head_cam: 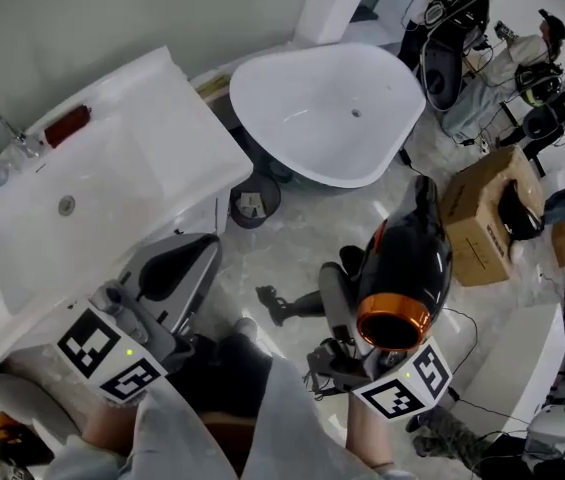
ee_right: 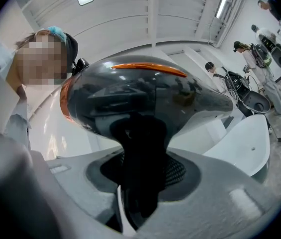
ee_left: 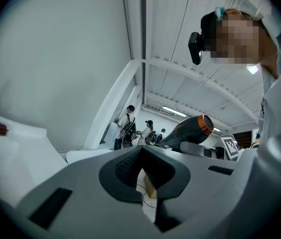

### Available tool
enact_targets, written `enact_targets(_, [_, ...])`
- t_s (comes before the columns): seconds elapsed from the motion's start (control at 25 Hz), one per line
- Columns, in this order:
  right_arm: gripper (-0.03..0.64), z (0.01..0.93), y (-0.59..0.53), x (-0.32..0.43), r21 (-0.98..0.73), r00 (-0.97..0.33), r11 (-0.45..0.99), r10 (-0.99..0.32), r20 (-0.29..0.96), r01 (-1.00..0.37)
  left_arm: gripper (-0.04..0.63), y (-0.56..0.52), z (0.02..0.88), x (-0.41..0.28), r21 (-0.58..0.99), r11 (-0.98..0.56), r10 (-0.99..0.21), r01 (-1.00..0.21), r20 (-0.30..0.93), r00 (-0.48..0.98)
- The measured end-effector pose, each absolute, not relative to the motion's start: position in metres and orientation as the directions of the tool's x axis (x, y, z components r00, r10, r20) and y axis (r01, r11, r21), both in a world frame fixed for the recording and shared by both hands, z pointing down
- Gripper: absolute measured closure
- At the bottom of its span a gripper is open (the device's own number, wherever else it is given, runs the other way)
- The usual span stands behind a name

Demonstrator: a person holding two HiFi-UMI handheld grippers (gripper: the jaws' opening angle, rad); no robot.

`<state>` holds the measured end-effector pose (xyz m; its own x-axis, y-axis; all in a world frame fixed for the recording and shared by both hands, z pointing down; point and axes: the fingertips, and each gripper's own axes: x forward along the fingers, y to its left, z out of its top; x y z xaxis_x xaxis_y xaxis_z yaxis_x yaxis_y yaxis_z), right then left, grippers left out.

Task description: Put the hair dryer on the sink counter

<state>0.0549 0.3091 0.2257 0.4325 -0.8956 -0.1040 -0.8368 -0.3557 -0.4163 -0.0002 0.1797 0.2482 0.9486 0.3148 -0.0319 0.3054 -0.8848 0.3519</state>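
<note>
The right gripper's (ee_right: 141,183) jaws were clenched on the hair dryer's (ee_right: 145,98) black handle, which stood up between the pads with the glossy black body above them. The left gripper's (ee_left: 142,159) jaws were drawn together with only a thin slit between them, and nothing was held there.

In the head view the dryer hung in the air over the pale floor (head_cam: 292,238), to the right of the desk (head_cam: 197,138) and well apart from it. Its orange-ringed end faced near and its narrow end pointed far. The left gripper sat low at the near left, just beside the desk's near edge.

The white desk ran along the left, with a sink (head_cam: 32,238) set into it, a faucet (head_cam: 2,140) at the far left edge and a small red thing (head_cam: 67,125) near the faucet. A round bin (head_cam: 255,203) stood on the floor under the desk's right end. Beyond it was a white tub (head_cam: 302,88). A cardboard box (head_cam: 477,223) lay on the floor to the right, and people stood at the far right.
</note>
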Motion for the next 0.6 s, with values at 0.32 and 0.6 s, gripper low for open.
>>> enact_targets(0.32, [0.454,0.222,0.326,0.076,-0.413,0.323,-0.247,-0.938,-0.124,-0.876,0.592,0.201,0.242,0.004,0.359,-0.912,0.191,0.197,-0.053,0.980])
enact_targets(0.6, [0.454,0.226,0.325,0.082,-0.414,0.245,-0.176,-0.962,-0.120,-0.893,0.592,0.201,0.246,-0.006,0.353,-0.931,0.088,0.097,-0.043,0.995])
